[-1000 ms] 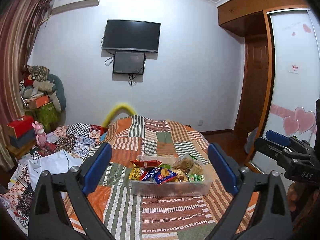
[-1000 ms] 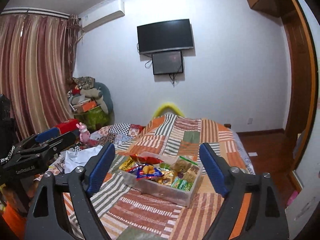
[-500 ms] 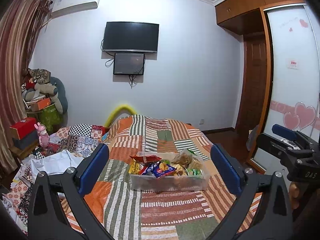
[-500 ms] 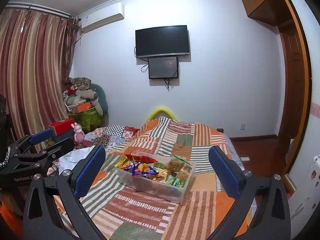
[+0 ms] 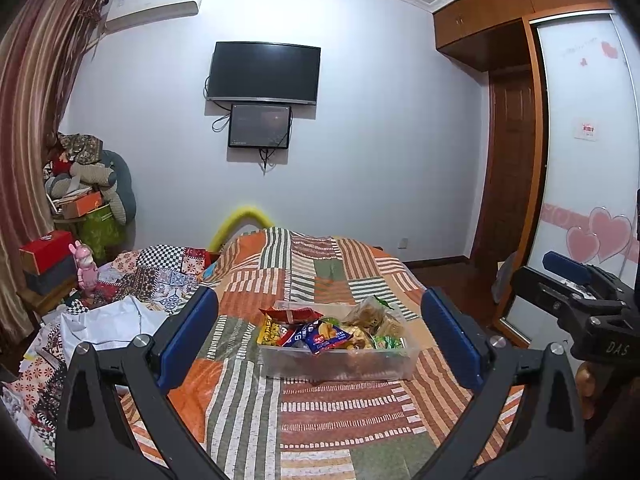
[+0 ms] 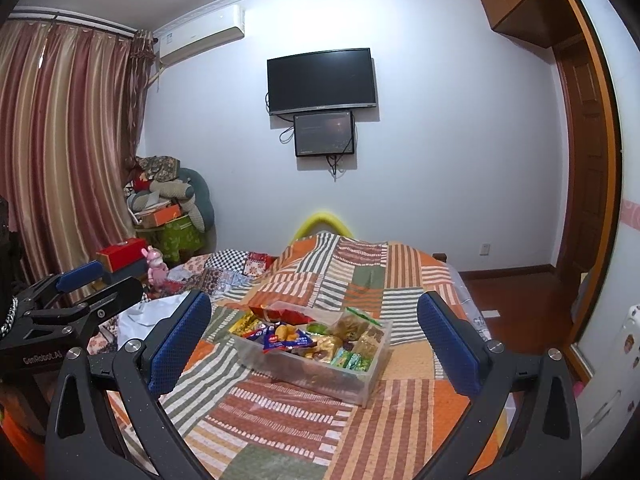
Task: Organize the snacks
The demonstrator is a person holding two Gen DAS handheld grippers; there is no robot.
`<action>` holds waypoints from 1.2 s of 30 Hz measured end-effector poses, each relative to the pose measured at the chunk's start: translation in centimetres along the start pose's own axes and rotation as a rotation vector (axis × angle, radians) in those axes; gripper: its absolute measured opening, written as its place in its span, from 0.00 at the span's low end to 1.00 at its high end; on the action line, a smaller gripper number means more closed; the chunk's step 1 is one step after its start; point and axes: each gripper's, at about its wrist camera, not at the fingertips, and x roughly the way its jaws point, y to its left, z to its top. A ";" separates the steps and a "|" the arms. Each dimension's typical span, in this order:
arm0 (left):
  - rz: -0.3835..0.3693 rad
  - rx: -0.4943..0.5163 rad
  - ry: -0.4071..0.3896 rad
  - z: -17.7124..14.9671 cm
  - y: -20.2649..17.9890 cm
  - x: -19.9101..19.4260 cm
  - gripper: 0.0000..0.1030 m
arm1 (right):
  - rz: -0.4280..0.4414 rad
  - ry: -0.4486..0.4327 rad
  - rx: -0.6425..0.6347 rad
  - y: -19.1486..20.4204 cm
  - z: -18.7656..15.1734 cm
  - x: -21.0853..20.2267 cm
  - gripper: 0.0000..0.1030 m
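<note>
Left gripper (image 5: 320, 338): jaws spread wide, nothing between the blue pads (image 5: 188, 336); held above the near end of the bed, clear of the cover.
Right gripper (image 6: 314, 338): jaws likewise wide apart and empty; also seen at the right edge of the left wrist view (image 5: 576, 300), beside the left tool.
Snack box (image 5: 336, 364): clear plastic box resting on the bed cover, roughly mid-width, ahead of both tools and well apart from them. In each wrist view it sits framed between the two fingers but beyond their tips.
Snacks (image 6: 288, 338): mixed packets heaped inside the box; a red packet (image 5: 290, 314) at the far left corner, a blue-and-red packet (image 5: 320, 334) in the middle, green packets (image 6: 352, 360) towards the near right corner, brown pieces in clear wrap at the far right.
Bed cover (image 5: 248, 408): striped patchwork in orange, green and brown.
Left edge of bed: patterned quilt (image 5: 160, 268) and white cloth (image 5: 108, 320) lying alongside.
</note>
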 end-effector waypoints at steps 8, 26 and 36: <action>-0.011 0.003 0.000 0.0 -0.3 -0.2 1.00 | -0.002 -0.009 0.010 -0.4 0.1 -0.4 1.00; -0.026 -0.007 0.015 -0.2 -0.6 0.0 1.00 | -0.008 -0.017 0.017 -0.5 0.3 -0.7 1.00; -0.033 -0.002 0.017 -0.4 -0.7 -0.1 1.00 | -0.010 -0.018 0.023 -0.5 0.5 -1.0 1.00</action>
